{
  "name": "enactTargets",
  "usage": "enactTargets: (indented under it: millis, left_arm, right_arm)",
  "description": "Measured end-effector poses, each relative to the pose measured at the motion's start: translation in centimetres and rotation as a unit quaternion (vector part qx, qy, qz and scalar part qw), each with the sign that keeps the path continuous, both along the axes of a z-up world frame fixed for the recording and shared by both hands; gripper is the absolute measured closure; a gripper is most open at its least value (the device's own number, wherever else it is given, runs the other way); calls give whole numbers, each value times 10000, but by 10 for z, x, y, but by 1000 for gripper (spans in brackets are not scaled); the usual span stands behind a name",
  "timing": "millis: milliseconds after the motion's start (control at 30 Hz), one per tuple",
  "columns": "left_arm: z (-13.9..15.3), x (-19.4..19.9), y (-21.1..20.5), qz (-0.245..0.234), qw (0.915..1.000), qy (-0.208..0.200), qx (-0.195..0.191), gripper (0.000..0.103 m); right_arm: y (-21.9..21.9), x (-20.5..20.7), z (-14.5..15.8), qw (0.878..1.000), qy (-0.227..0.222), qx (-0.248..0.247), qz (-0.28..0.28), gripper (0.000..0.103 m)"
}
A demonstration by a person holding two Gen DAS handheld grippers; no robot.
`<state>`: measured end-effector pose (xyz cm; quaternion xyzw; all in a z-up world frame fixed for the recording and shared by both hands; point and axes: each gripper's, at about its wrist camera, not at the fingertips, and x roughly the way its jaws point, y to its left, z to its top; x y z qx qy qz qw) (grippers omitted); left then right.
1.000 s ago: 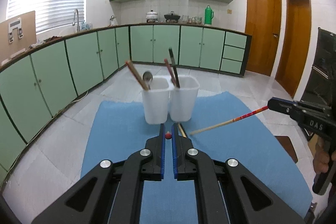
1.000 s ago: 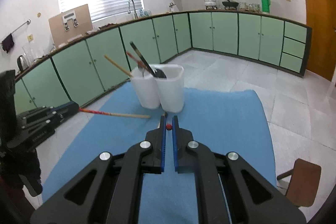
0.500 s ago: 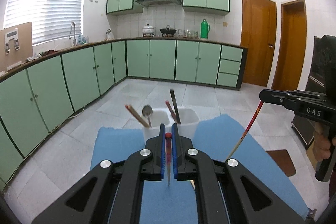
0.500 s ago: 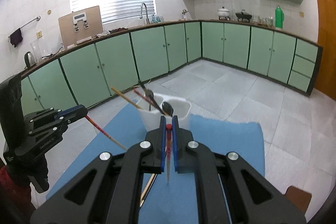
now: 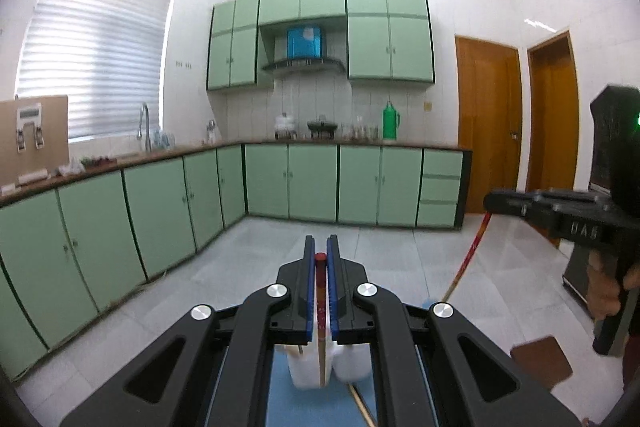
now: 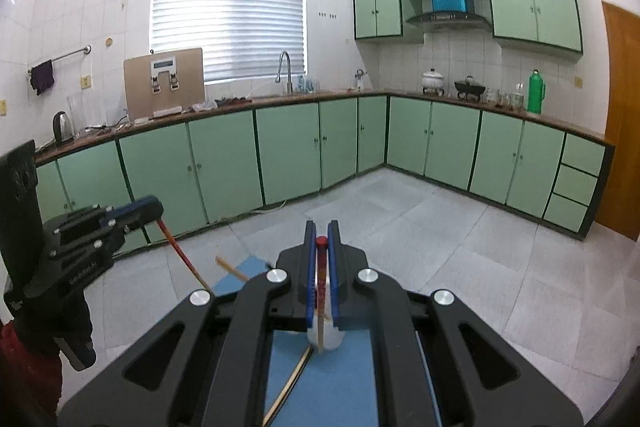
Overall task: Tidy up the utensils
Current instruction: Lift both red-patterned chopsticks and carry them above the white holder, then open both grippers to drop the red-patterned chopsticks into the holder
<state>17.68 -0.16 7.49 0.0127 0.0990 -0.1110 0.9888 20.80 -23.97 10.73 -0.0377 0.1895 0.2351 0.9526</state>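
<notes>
My left gripper is shut on a red-topped wooden chopstick that hangs down between its blue pads. Below it stand two white cups on a blue mat. My right gripper is shut on a matching chopstick, which hangs over a white cup. Each wrist view shows the other gripper off to the side: the right gripper with its chopstick, the left gripper with its chopstick. Both are raised well above the mat.
A loose chopstick lies on the mat beside the cups, and a wooden stick pokes out of a cup. A brown stool stands to the right. Green cabinets line the tiled room. A person's hand holds the right gripper.
Both grippers have risen with their chopsticks, which swung from nearly level to hanging down. The cups and mat have dropped to the bottom of both views.
</notes>
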Motion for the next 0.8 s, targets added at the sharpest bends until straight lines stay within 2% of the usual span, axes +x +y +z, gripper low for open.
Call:
enactTargets:
  millis: [133, 267, 600, 800]
  left_arm:
    - [15, 20, -2, 20, 9997, -243, -37, 98]
    - [13, 43, -3, 86, 9994, -318, -116, 98]
    - [-32, 103, 1, 131, 9998, 45, -173, 98]
    - [-57, 127, 4, 126, 9984, 504, -231, 97]
  right_arm:
    - [5, 17, 12, 9999, -145, 8, 29, 98]
    - [10, 44, 13, 9998, -165, 48, -19, 98]
    - [24, 92, -27, 9997, -207, 49, -141, 98]
    - [35, 112, -60, 9996, 240, 39, -117, 98]
